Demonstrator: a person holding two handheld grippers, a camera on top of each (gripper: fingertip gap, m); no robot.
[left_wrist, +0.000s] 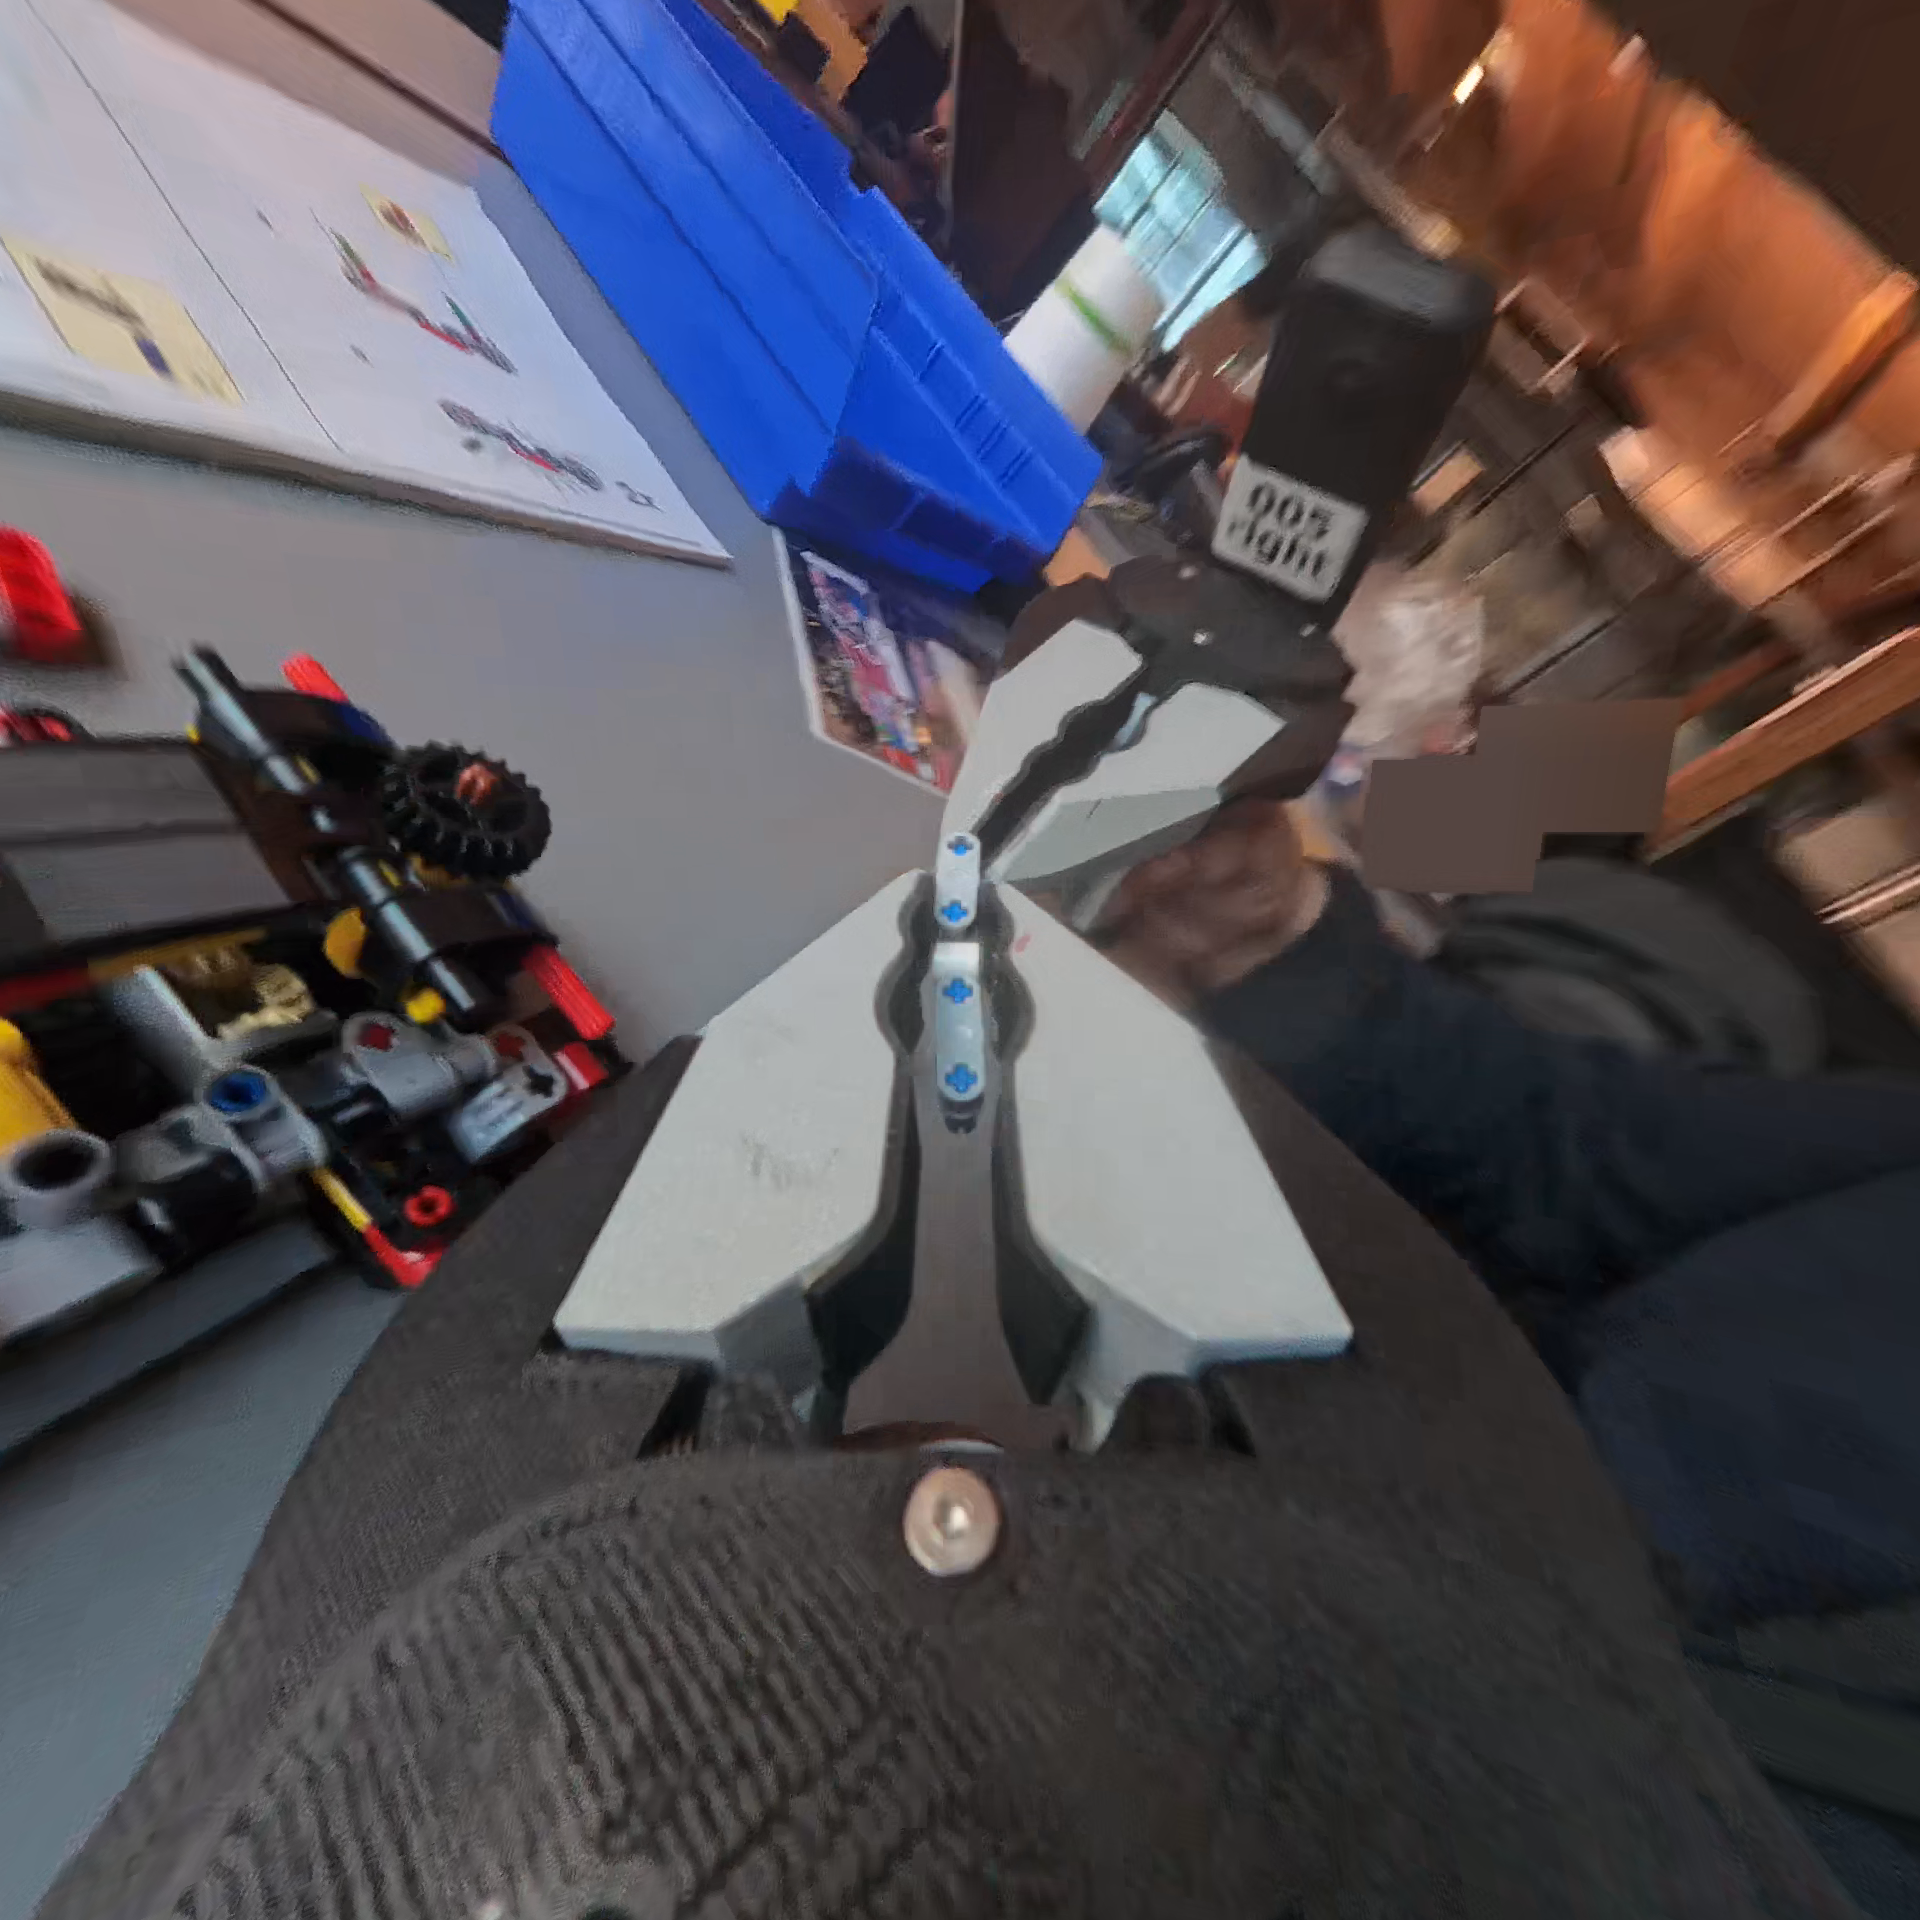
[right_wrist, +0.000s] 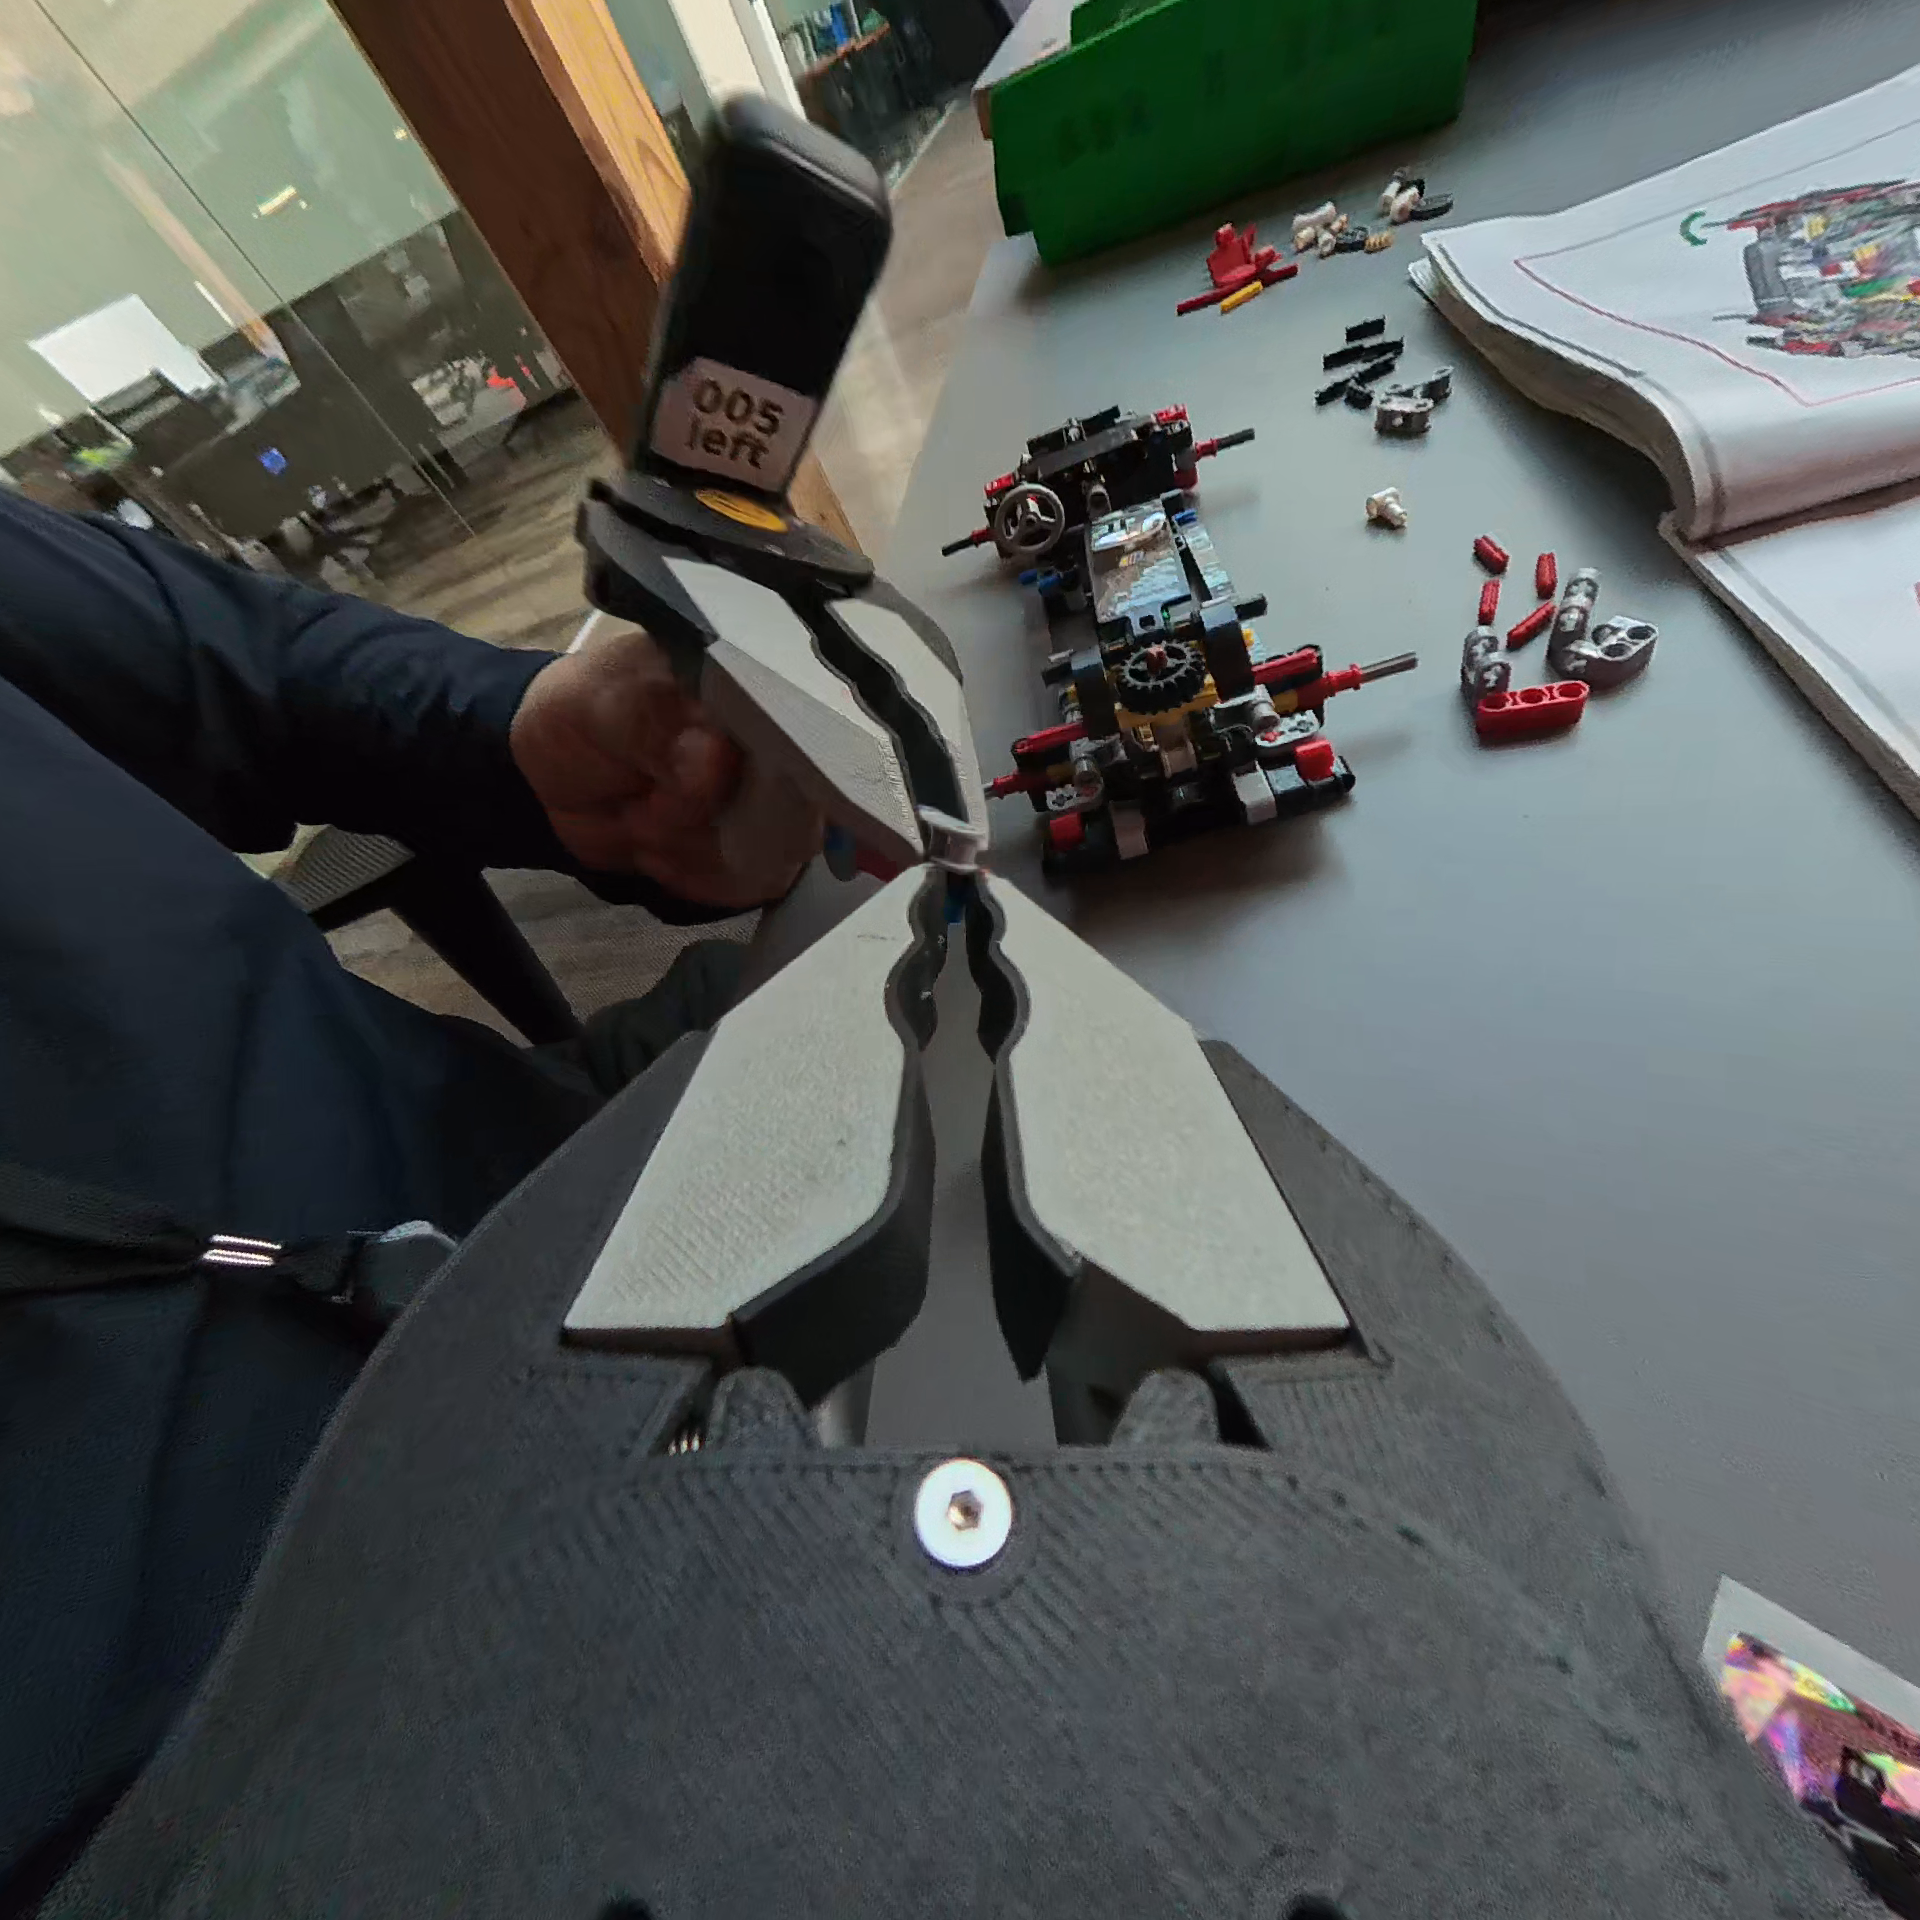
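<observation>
My left gripper (left_wrist: 956, 904) is shut on a small light-grey connector piece (left_wrist: 958, 1029) with blue cross-shaped pin ends; the piece runs along the gap and sticks out past the fingertips. My right gripper (left_wrist: 992, 842) comes in from the upper right and meets the piece's far end. In the right wrist view my right gripper (right_wrist: 951, 883) is shut, with a blue pin (right_wrist: 951, 910) pinched between its tips. That pin leads to the grey piece (right_wrist: 951, 836) held in the left gripper (right_wrist: 951, 821). Both are held in the air beside the table edge.
A partly built toy car chassis (right_wrist: 1153, 665) lies on the grey table (right_wrist: 1455, 1039), also seen in the left wrist view (left_wrist: 312, 987). Loose red and grey pieces (right_wrist: 1558, 655), an open instruction booklet (right_wrist: 1714, 312), a green bin (right_wrist: 1226, 114) and blue bins (left_wrist: 790, 312) stand around. A person's hand (right_wrist: 644, 769) grips the left tool. My left and right fingertips are right by each other.
</observation>
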